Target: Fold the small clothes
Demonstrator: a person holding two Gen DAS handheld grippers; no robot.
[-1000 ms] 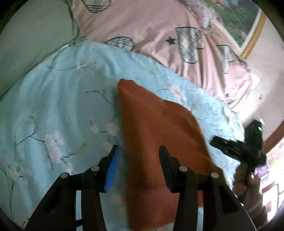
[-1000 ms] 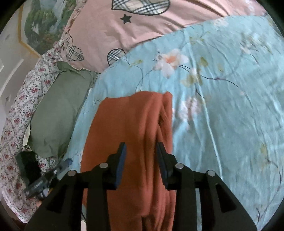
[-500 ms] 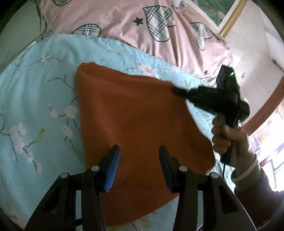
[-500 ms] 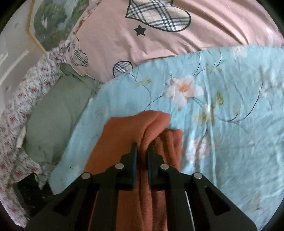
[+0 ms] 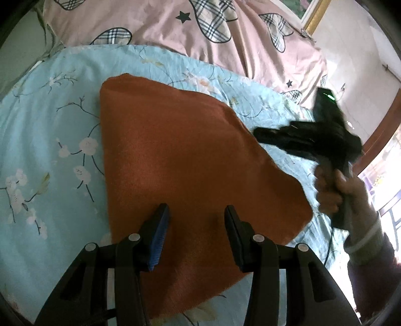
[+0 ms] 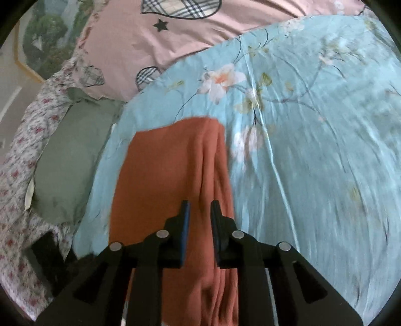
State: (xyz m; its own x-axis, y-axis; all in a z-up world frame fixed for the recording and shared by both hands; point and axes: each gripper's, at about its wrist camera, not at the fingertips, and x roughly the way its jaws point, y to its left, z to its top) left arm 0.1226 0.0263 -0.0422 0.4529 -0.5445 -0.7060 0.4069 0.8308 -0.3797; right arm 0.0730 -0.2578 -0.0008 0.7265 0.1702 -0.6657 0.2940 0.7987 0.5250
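An orange cloth (image 5: 188, 155) lies folded over on the light blue floral bedsheet (image 5: 50, 150). My left gripper (image 5: 196, 208) hovers open above the cloth's near part, with nothing between its fingers. In the right wrist view the same cloth (image 6: 175, 163) shows a raised lengthwise crease. My right gripper (image 6: 200, 203) sits above that crease, its jaws narrowly apart and opening, and the pads do not press the fabric. In the left wrist view the right gripper (image 5: 260, 133) is blurred, just off the cloth's right edge, held by a hand (image 5: 333, 190).
A pink quilt (image 5: 163, 22) with plaid hearts lies along the far side of the sheet. A green pillow (image 6: 70, 160) and a floral fabric (image 6: 15, 175) lie beyond the cloth's far end. A framed picture (image 5: 310, 20) hangs on the wall.
My right gripper closed on a bunched fold of the cloth, then let it go and drew back. The cloth has dropped flat. My left gripper moved over the cloth.
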